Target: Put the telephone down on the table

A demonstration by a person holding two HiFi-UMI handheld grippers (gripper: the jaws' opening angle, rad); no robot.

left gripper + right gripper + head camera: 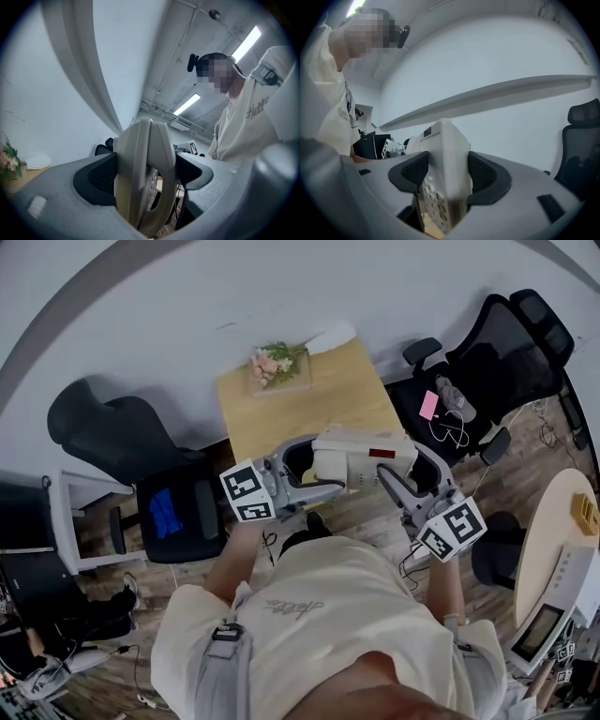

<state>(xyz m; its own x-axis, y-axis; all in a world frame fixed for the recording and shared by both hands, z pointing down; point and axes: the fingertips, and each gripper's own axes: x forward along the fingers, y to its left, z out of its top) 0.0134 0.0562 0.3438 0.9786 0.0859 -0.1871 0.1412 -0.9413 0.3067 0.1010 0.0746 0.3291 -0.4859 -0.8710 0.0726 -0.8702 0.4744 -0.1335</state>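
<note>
A cream desk telephone (361, 457) with its handset and a small dark display hangs in the air at the near edge of the wooden table (281, 413). My left gripper (309, 465) is shut on the telephone's left end (145, 178), and my right gripper (405, 470) is shut on its right end (443, 187). Both gripper views show the telephone pinched between the dark pads, with its keypad facing down. The part of the table under the telephone is hidden.
A pink flower arrangement (277, 364) on a wooden base and a white cloth (330, 337) lie at the table's far end. Black office chairs stand left (131, 442) and right (497, 352). A round table (553, 540) with a white device is at the far right.
</note>
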